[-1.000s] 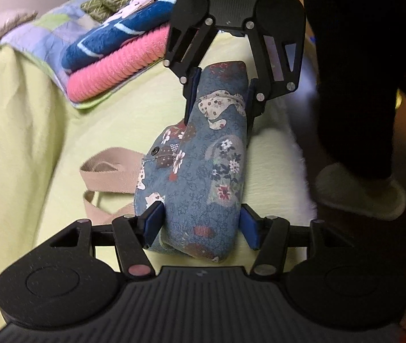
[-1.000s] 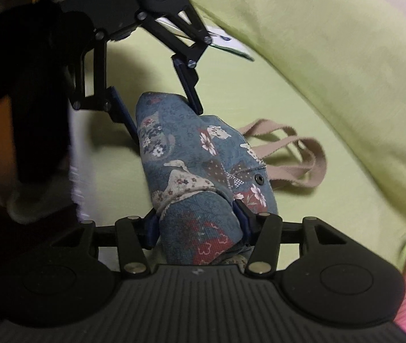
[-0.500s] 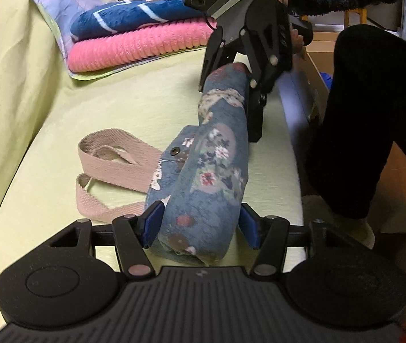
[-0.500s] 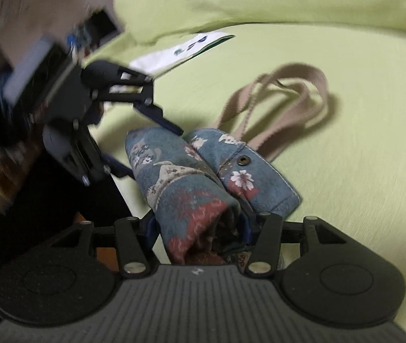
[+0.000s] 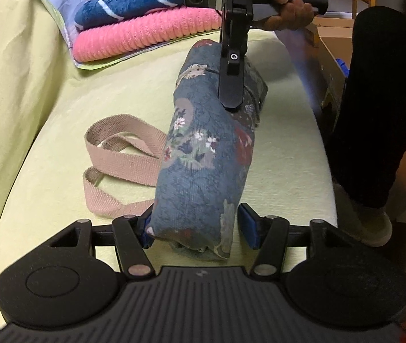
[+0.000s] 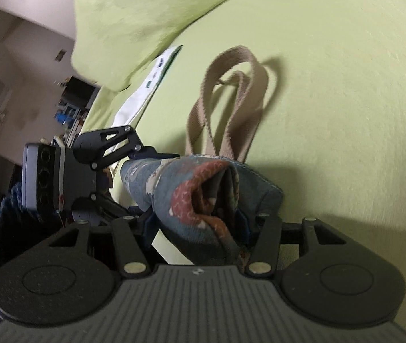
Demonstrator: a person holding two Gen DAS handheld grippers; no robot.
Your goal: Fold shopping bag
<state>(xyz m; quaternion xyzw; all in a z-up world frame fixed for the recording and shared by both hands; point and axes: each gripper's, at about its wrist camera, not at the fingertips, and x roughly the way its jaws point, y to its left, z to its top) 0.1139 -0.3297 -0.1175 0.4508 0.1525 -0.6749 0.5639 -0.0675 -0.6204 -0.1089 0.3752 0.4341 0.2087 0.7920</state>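
Yellow-green sofa upholstery [image 5: 283, 165] lay beneath both grippers, with the rolled floral shopping bag [image 5: 203, 171] stretched between them from the left gripper [image 5: 194, 225] to the right gripper [image 5: 233, 97]. Nearest the left gripper's fingers, the blue pads [image 5: 248, 225] stood at either side of one end of the bag, the left pad touching the cloth and the right pad a little apart, while the right gripper pinched the far end, its pads buried in the folds. Beyond the left fingers and to their left lay the beige straps [image 5: 123, 154]; farther off sat a pink towel [image 5: 143, 35] and a hand [image 5: 283, 3].
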